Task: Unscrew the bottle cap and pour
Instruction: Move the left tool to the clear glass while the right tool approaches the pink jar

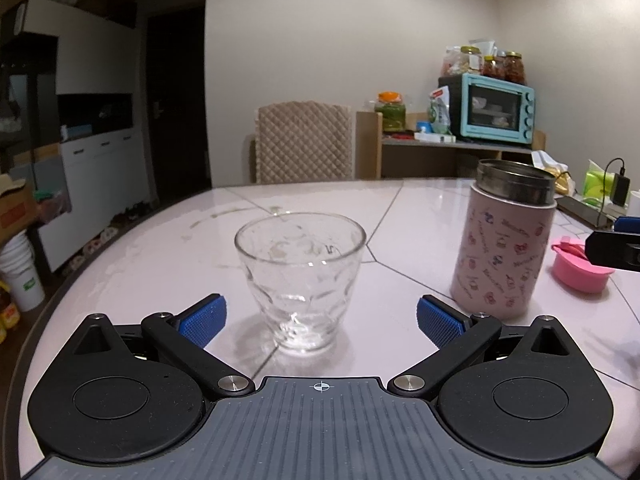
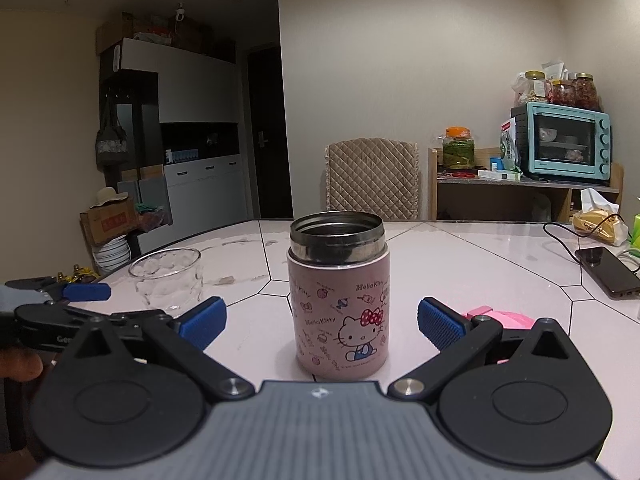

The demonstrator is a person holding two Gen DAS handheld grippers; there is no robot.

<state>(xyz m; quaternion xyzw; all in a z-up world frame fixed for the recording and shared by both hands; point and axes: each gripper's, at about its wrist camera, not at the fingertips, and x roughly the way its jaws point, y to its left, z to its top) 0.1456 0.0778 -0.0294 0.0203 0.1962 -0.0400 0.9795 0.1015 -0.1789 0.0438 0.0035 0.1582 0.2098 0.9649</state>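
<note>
Quilted chair (image 2: 372, 178) behind pale tiled table (image 2: 480, 264). Teal toaster oven (image 2: 562, 142) on wooden shelf, 3 jars (image 2: 560, 88) on top. Phone (image 2: 608, 270) lying flat at table's right edge, cable attached.

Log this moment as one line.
cap: off, on table | bottle: open, upright | glass: empty | left gripper: open | right gripper: open

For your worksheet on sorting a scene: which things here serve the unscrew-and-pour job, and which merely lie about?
Job: pink cartoon-printed steel flask, open; clear dimpled glass tumbler; pink round plastic cap.
Lying about: black slab-shaped power bank; turquoise toaster oven; quilted beige chair.
</note>
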